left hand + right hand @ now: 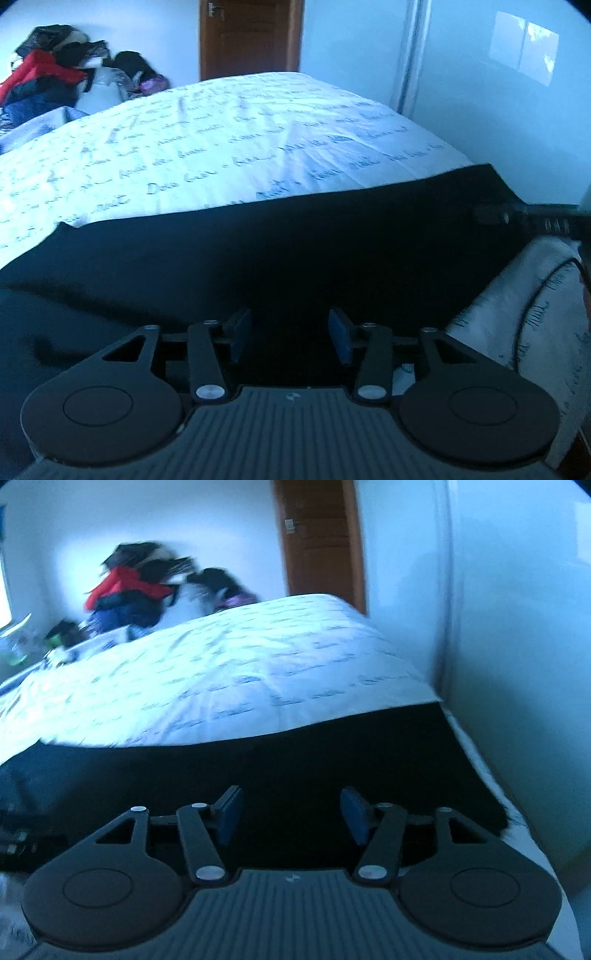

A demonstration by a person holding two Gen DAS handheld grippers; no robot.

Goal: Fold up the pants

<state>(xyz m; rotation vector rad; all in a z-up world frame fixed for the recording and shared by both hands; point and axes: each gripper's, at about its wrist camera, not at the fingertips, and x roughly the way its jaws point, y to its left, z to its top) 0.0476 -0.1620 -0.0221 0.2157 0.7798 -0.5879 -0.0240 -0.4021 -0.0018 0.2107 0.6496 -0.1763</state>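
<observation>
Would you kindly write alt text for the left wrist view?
Dark pants lie flat across a white, script-printed bedspread, with the left gripper over them, jaws open and empty. Behind are piled clothes and a wooden door.

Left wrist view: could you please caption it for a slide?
Open left gripper above dark pants spread on a script-printed bedsheet.

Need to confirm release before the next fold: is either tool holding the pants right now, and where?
Nothing is held. The left tool and right tool both stand open above the dark pants, with no fabric pinched between the pads.
</observation>
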